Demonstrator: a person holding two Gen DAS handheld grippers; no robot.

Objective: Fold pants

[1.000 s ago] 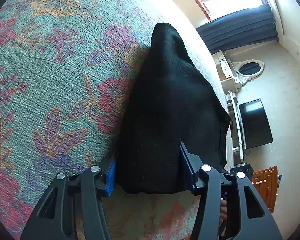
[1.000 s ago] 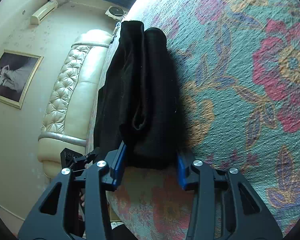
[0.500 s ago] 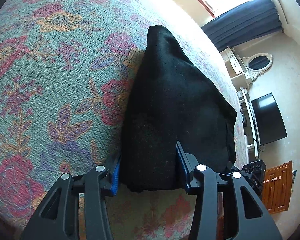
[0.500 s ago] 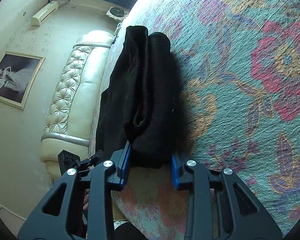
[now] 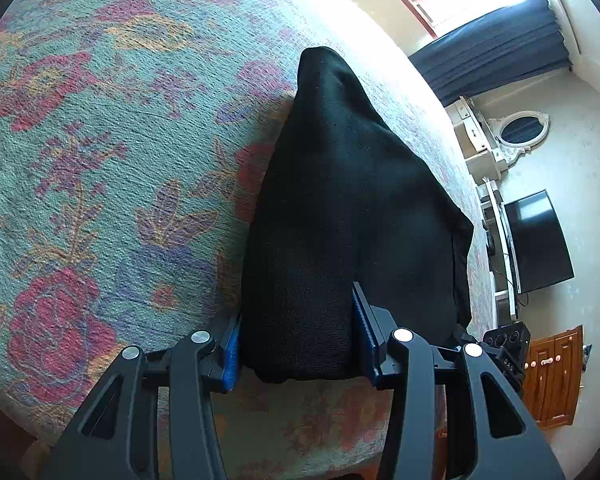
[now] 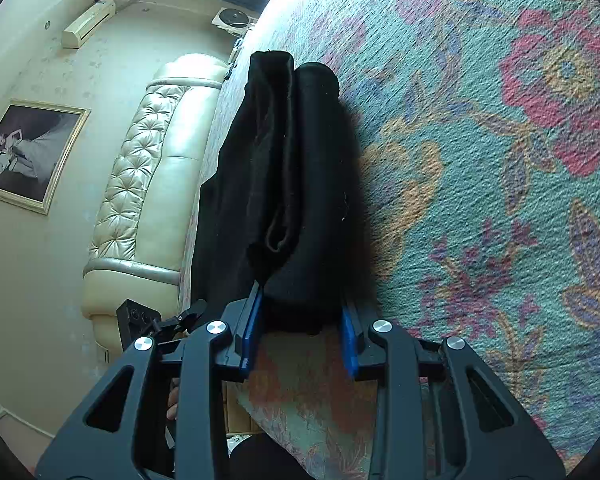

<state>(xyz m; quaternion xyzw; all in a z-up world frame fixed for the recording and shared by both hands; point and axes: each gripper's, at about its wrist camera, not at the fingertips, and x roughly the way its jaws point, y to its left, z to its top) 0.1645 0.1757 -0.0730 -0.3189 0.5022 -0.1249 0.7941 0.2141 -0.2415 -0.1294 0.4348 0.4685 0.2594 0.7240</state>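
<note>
Pants [image 5: 340, 220] lying folded on flowered bed [image 5: 100, 160] | left tool [image 5: 296, 344], right tool [image 6: 300, 328] each pinching near-edge bundle, likely keeping layers stacked for another fold

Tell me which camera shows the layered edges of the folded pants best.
The right wrist view: the pants show stacked layers and an open fold along their side. The left wrist view shows only one smooth black top surface.
</note>
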